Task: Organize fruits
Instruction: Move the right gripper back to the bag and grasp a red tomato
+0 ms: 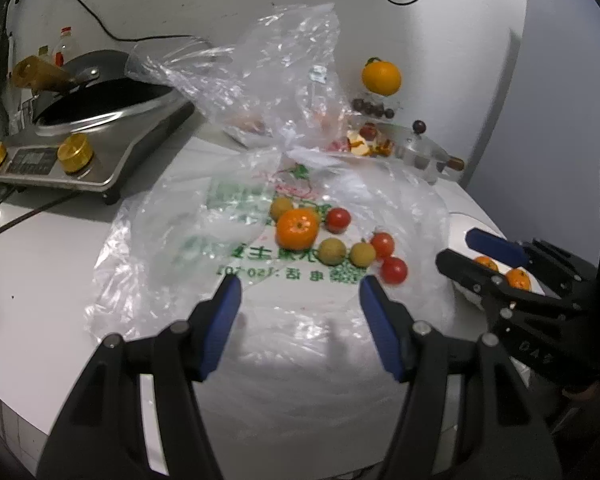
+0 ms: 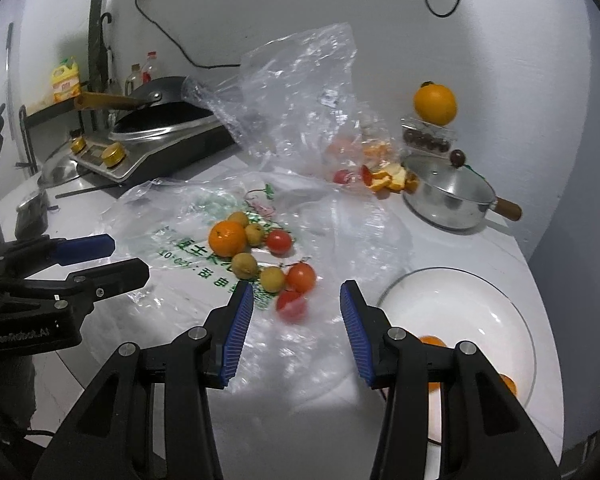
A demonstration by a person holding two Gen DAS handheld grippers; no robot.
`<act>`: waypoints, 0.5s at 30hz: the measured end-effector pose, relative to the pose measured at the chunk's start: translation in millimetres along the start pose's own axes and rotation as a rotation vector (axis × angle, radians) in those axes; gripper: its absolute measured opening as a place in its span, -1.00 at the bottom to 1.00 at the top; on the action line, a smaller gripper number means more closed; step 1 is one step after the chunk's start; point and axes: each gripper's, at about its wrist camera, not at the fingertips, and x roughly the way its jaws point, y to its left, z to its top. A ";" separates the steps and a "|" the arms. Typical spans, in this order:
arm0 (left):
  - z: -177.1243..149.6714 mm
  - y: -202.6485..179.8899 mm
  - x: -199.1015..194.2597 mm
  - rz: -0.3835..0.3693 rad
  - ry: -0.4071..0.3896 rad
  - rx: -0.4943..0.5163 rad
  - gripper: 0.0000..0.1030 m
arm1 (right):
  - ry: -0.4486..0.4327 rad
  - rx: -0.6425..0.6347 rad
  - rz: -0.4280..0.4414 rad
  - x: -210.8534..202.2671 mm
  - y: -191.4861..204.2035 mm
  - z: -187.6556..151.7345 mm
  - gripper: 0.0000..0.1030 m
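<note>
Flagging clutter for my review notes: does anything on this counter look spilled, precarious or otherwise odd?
Yes. A large orange is balanced on top of a clear plastic box of dark round fruits by the wall, which looks precarious. Torn orange peel scraps lie loose beside the lidded steel saucepan, half under the crumpled clear plastic bag.

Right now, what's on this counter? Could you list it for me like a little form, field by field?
surface: white counter
loose fruit: one tangerine, three cherry tomatoes and several small yellowish fruits, lying on a flat plastic bag
plate: white plate at right, tangerines in it partly hidden
left gripper: open, empty, over the bag
right gripper: open, empty, near a cherry tomato
behind: lidded pot, orange, induction cooker with wok
</note>
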 end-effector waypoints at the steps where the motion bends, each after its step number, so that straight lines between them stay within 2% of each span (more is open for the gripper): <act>1: 0.4 1.7 1.0 0.002 0.000 -0.001 0.22 | 0.005 -0.004 0.005 4.1 2.0 1.6 -0.07; 15: 5.6 12.4 22.9 0.008 0.025 -0.010 0.23 | 0.091 -0.024 0.043 50.9 9.6 3.5 -0.07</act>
